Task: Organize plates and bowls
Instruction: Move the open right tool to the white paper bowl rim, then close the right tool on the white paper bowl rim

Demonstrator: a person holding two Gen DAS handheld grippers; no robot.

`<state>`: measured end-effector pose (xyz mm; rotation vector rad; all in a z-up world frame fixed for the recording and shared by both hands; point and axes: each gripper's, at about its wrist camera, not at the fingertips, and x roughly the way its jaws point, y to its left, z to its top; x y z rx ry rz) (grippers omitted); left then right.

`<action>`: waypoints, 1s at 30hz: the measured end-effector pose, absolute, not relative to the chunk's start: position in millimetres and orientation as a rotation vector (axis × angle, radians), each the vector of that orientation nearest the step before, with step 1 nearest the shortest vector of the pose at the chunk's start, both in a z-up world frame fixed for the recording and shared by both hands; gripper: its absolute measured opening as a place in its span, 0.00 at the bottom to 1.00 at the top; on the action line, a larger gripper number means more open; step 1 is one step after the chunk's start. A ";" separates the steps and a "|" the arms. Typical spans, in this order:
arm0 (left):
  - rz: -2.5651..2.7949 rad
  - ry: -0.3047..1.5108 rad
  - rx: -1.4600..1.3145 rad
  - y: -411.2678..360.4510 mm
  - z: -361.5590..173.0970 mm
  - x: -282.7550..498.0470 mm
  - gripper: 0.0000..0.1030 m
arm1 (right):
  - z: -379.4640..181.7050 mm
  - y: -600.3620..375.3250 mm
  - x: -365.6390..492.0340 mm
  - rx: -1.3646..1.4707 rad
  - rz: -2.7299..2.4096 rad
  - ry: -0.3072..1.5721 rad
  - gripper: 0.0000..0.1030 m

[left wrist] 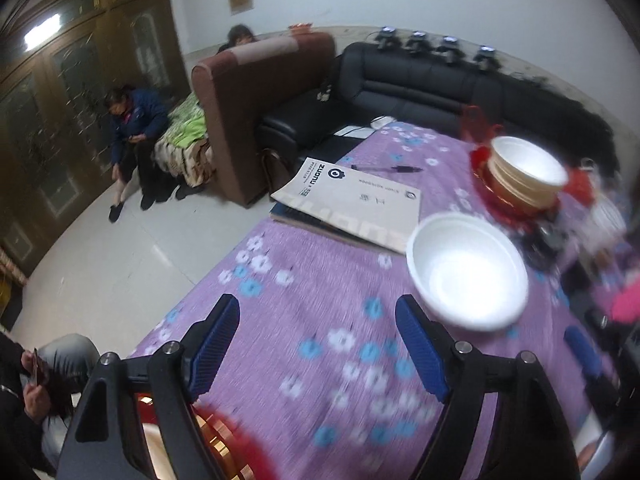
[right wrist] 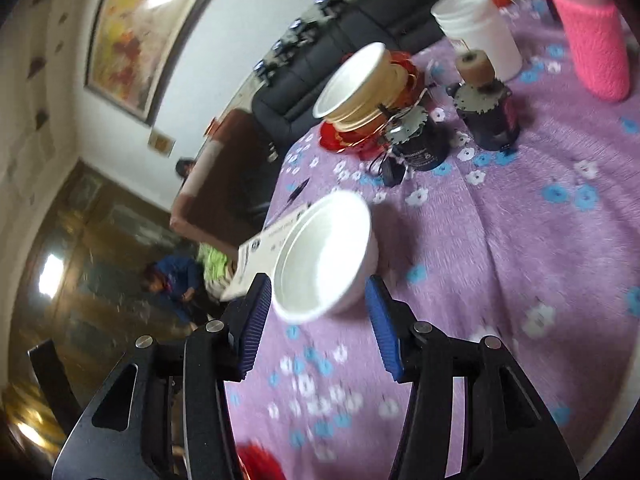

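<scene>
Left wrist view: left hand-held gripper (left wrist: 318, 346), jaws spread wide, nothing between them, over the purple flowered tabletop (left wrist: 304, 280). White bowl (left wrist: 468, 270) stands just beyond its right finger, apart from it. Stack of bowls (left wrist: 528, 176) on red plates (left wrist: 480, 168) farther back; booklet (left wrist: 352, 200) beside.

Right wrist view: right hand-held gripper (right wrist: 316, 320), jaws part-open, white bowl (right wrist: 324, 252) just past the fingertips, pads not pressing it. White bucket (right wrist: 480, 28), pink sleeve (right wrist: 592, 44) behind.

Single white bowl (left wrist: 468, 270) upright on purple floral cloth; stacked bowls (left wrist: 526, 172) on red plate (left wrist: 516, 200) behind.
</scene>
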<state>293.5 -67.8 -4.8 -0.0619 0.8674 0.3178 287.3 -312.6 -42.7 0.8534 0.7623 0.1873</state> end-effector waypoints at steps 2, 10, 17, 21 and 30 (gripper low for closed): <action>0.319 0.917 -0.075 -70.9 -11.8 316.6 0.78 | -53.6 -309.5 304.8 0.875 0.160 0.789 0.49; 0.358 0.966 -0.015 -75.1 -27.6 358.5 0.78 | -93.0 -307.6 341.8 0.969 0.139 0.853 0.49; 0.399 0.973 0.012 -86.6 -44.2 380.1 0.78 | -95.4 -303.6 345.8 0.910 0.129 0.834 0.49; 0.407 0.968 0.030 -96.4 -50.3 379.2 0.78 | -102.6 -307.2 349.6 0.916 0.127 0.843 0.49; 0.409 0.949 0.043 -105.0 -55.2 381.1 0.78 | -100.3 -304.3 348.9 0.895 0.129 0.826 0.49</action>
